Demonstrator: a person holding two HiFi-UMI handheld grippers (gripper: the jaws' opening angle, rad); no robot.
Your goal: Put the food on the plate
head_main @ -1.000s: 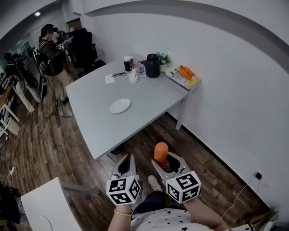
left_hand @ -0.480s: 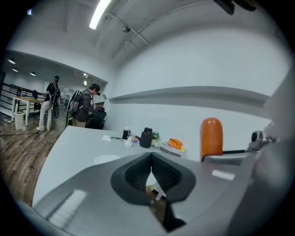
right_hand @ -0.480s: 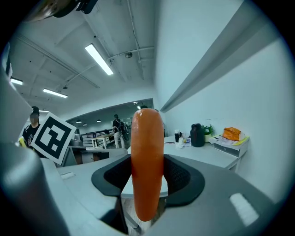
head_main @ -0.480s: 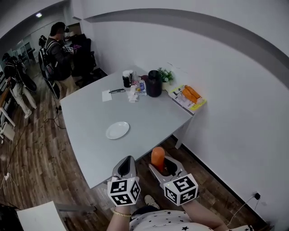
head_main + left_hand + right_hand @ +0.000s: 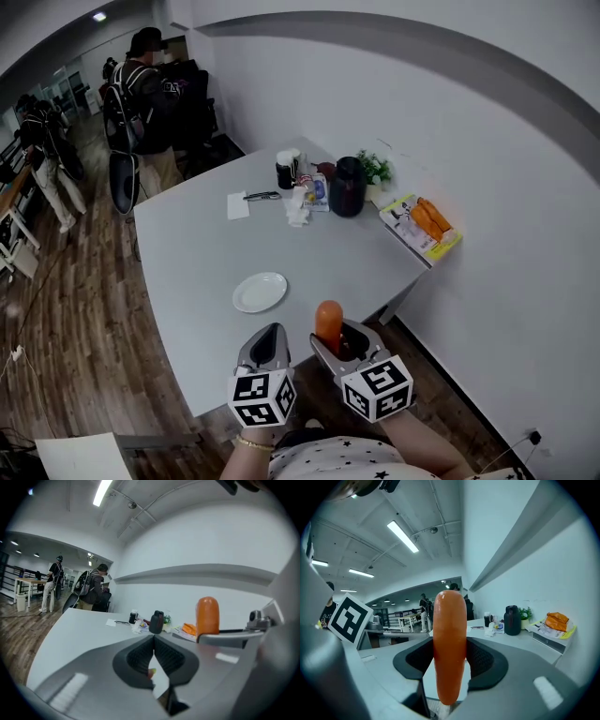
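An orange sausage (image 5: 328, 323) stands upright between the jaws of my right gripper (image 5: 333, 344), which is shut on it; in the right gripper view the sausage (image 5: 450, 644) fills the middle, clamped between both black pads. My left gripper (image 5: 269, 343) is beside it, shut and empty, its pads (image 5: 143, 656) meeting. A small white plate (image 5: 260, 292) lies bare on the grey table (image 5: 197, 253), just ahead and left of both grippers. The sausage (image 5: 207, 616) also shows at the right of the left gripper view.
At the table's far end stand a black jug (image 5: 347, 187), a dark cup (image 5: 285, 171), a small plant (image 5: 376, 169), papers and a pen (image 5: 262, 196). An orange packet (image 5: 429, 219) lies on a yellow book at the corner. People (image 5: 150, 94) stand at the back left. White wall on the right.
The view has advanced toward the table: the plate now lies much closer to both grippers, which are over the table's near edge. The right gripper still holds the sausage.
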